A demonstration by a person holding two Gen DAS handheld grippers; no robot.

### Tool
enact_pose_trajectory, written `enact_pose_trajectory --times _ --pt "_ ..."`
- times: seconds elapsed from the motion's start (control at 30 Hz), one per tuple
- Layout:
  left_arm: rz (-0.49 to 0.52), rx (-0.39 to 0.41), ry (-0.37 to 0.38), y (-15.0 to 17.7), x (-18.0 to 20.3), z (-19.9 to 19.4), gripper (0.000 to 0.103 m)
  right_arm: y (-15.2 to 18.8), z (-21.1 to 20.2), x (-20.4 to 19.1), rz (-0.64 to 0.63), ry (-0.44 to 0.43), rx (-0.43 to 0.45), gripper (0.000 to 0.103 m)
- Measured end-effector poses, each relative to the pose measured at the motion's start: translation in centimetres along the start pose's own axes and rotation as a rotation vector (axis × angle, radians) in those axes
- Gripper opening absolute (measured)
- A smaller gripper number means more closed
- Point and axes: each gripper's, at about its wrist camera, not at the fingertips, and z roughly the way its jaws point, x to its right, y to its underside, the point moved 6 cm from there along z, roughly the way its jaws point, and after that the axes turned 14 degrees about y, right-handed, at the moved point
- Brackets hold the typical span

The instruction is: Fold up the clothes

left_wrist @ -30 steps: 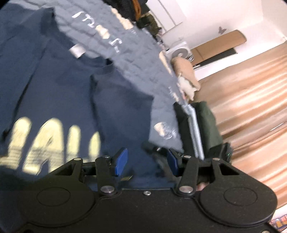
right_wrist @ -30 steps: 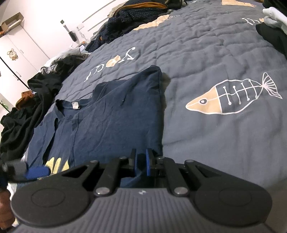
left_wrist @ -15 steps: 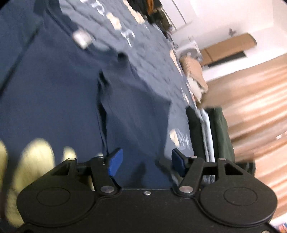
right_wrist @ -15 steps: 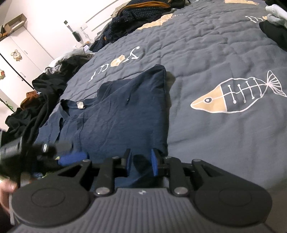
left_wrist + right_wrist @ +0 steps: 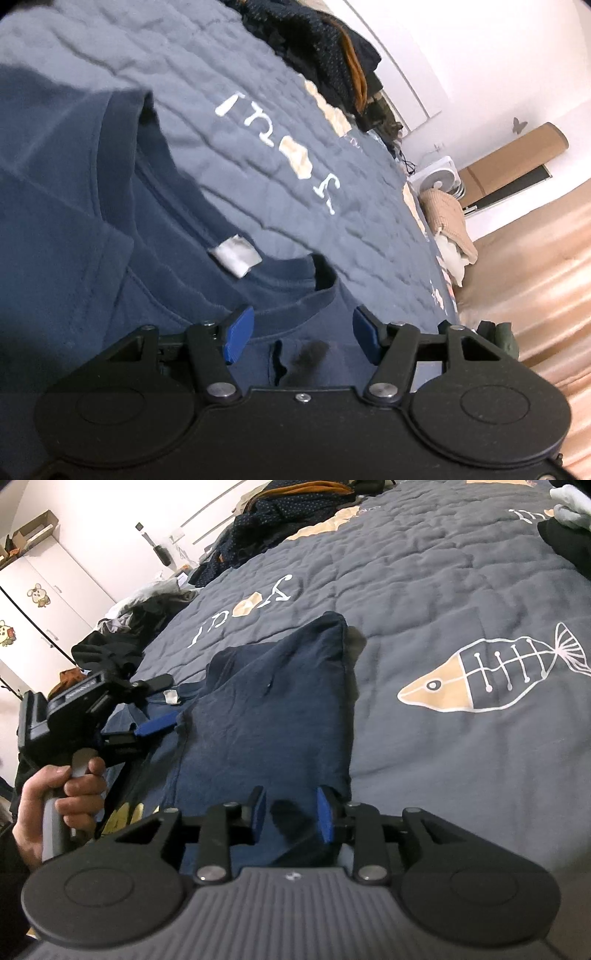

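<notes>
Our navy cotton T-shirt (image 5: 266,716) lies partly folded on the grey quilted fish-print bedspread (image 5: 461,590). Left gripper (image 5: 299,334) spread by its collar, right gripper (image 5: 291,812) spread at its hem: we should pinch edges squarely.

quilted bed (image 5: 461,572) — navy T-shirt (image 5: 266,716), clothes pile (image 5: 295,502)

Illumination: bright, even indoor light. White wall (image 5: 461,55) overexposed. Left wrist view: slight motion blur across quilt (image 5: 295,166). Both views: strong fisheye curvature at edges, dark vignetted corners. Shadows soft.
</notes>
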Motion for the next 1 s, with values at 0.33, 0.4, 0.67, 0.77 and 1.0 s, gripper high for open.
enact_pose_trajectory --times 0.33,0.4,0.67,0.77,1.0 --pt "0.048 0.177 0.02 0.8 3.9 -12.4 0.06 -1.1 -1.4 -0.5 0.059 -0.059 0.051 0.04" --pt "0.036 0.213 -0.006 1.3 3.5 -14.7 0.06 -1.2 -1.7 -0.8 0.064 -0.076 0.069 0.04" --pt "-0.053 0.229 -0.087 3.9 0.5 -18.8 0.06 -0.6 -1.3 -2.6 0.024 -0.086 0.047 0.046" --pt "-0.084 0.16 -0.098 4.7 -0.6 -16.9 0.06 -0.1 -1.1 -2.9 -0.001 -0.079 0.031 0.046" --pt "-0.088 0.061 -0.143 5.9 -1.9 -15.2 0.06 0.6 -1.0 -3.0 -0.038 -0.061 0.013 0.047"
